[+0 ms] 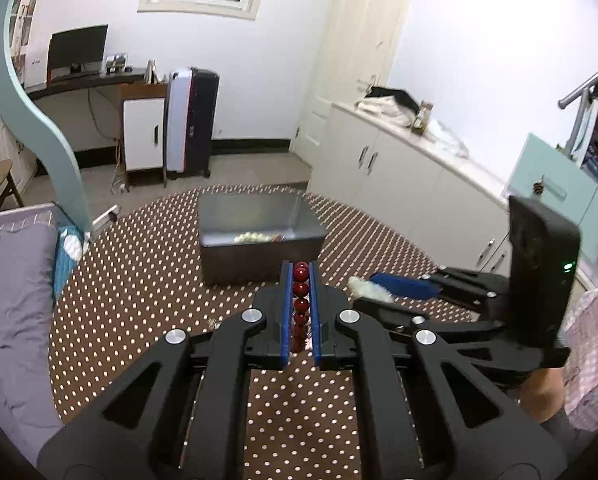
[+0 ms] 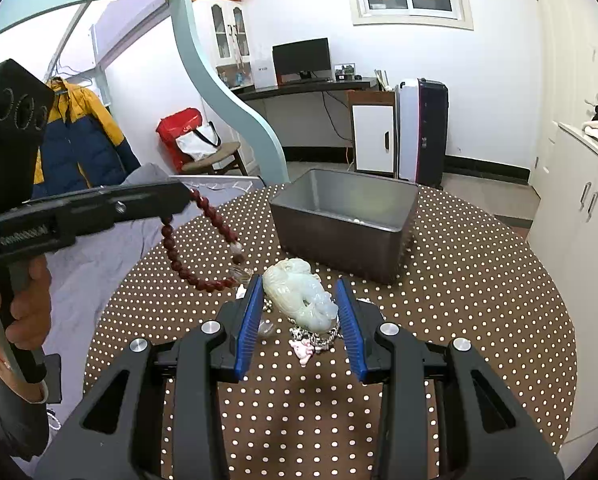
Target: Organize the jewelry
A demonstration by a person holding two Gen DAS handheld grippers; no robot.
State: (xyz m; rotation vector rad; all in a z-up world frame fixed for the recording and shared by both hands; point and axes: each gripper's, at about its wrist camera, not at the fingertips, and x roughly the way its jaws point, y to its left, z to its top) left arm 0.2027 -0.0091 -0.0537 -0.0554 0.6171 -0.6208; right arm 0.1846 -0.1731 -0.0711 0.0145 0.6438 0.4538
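Observation:
My left gripper [image 1: 301, 270] is shut on a red bead bracelet [image 1: 300, 292] and holds it above the polka-dot table. In the right wrist view the bracelet [image 2: 187, 256] hangs in a loop from the left gripper [image 2: 183, 196]. My right gripper [image 2: 301, 280] is open, its blue pads [image 2: 247, 322] on either side of a pale green jade carving [image 2: 301, 292] that lies on the table. A silver chain and a small pink piece [image 2: 305, 350] lie under and near the carving. A grey metal box [image 2: 339, 220] stands behind, with pale beads [image 1: 251, 237] inside.
The round brown table with white dots [image 2: 459, 300] has a bed with grey bedding [image 1: 15, 300] at its left. White cabinets [image 1: 411, 176] run along the right. The right gripper [image 1: 383, 289] reaches in from the right in the left wrist view.

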